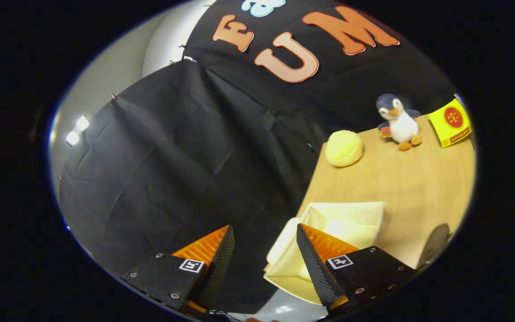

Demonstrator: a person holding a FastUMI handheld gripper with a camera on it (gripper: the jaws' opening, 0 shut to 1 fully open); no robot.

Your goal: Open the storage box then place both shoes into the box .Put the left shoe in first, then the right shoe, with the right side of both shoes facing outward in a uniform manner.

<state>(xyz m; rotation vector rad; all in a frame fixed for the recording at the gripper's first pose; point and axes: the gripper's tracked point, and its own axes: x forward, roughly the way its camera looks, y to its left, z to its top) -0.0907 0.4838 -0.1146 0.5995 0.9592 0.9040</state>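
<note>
Gripper: we see our two-finger gripper (264,232) held tilted, its fingers spread well apart with nothing between them but the black cloth wall behind.
Left finger: we see it over the black cloth, clear of the table.
Right finger: we see its tip overlapping the open top of the box; whether it touches the fabric we cannot tell.
Storage box: we see the pale cream fabric storage box (347,217) standing at the near corner of the table, just ahead of the right finger, its top open and its inside pale and bare as far as we can see.
Table: we see the light wooden table (418,188) carrying the box and, well beyond it, three small things.
Yellow ball: we see a soft round yellow ball (344,148) near the table's far edge, well apart from the box.
Penguin: we see a small plush penguin with a dark head, white belly and orange feet (397,120) upright beyond the ball.
Yellow packet: we see a flat yellow packet with a red round mark (450,122) lying just beside the penguin.
Wall: we see the black cloth (172,179) hanging in folds beside the table.
</note>
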